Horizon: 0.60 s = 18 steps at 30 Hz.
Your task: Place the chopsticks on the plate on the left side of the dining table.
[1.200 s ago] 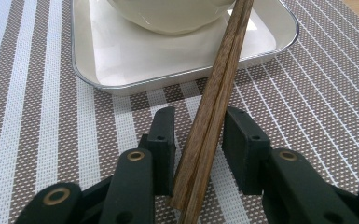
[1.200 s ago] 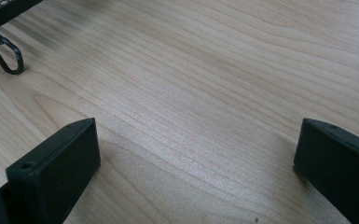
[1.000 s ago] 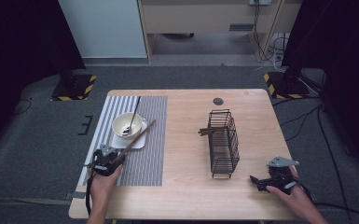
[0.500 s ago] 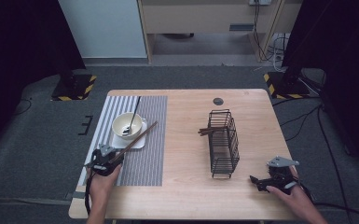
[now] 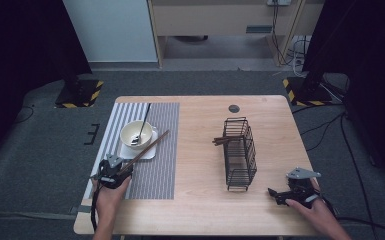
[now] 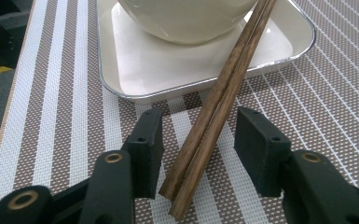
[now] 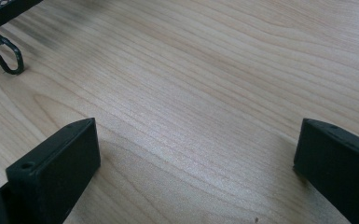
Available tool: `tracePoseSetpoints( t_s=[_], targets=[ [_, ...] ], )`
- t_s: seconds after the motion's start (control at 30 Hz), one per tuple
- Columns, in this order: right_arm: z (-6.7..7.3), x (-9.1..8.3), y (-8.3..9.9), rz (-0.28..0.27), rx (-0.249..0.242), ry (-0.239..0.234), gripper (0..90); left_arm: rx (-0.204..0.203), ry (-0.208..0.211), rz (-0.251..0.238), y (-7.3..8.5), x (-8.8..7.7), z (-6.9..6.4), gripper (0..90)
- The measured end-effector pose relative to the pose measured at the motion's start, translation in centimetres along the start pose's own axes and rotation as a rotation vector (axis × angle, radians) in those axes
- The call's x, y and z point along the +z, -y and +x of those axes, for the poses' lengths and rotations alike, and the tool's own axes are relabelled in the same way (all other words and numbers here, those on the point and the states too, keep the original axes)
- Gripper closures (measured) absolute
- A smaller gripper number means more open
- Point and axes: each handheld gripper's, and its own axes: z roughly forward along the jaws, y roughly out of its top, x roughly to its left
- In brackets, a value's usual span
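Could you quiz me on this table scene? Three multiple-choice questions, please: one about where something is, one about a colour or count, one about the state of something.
1. Where does the far end of the chopsticks rest?
A. on the white tray beside the bowl
B. inside the wire basket
C. on the floor

2. What pattern has the placemat?
A. plain red
B. brown and white stripes
C. green checks

3. How does the left gripper stand?
A. clamped tight on the bowl
B. holding a spoon
C. jaws apart, chopsticks loose between them

Answers: 1 A, the sticks lean across the tray's rim. 2 B, stripes run along the mat. 3 C, gaps show on both sides of the sticks; the jaws have just been opening.
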Motion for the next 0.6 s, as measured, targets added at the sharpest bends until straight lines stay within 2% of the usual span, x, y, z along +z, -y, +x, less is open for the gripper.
tracePoseSetpoints(
  t_s=[0.13, 0.33, 0.6],
  targets=[
    [0.02, 0.00, 0.01, -0.001, 0.001, 0.001, 0.2, -0.005, -0.006, -0.002, 0.13, -0.06, 0.18, 47.2],
    [0.02, 0.00, 0.01, -0.001, 0.001, 0.001, 0.2, -0.017, -0.009, -0.006, 0.21, -0.04, 0.48, 49.5],
    [0.02, 0.00, 0.01, -0.001, 0.001, 0.001, 0.2, -0.016, -0.043, -0.014, 0.13, -0.08, 0.65, 48.5]
  ],
)
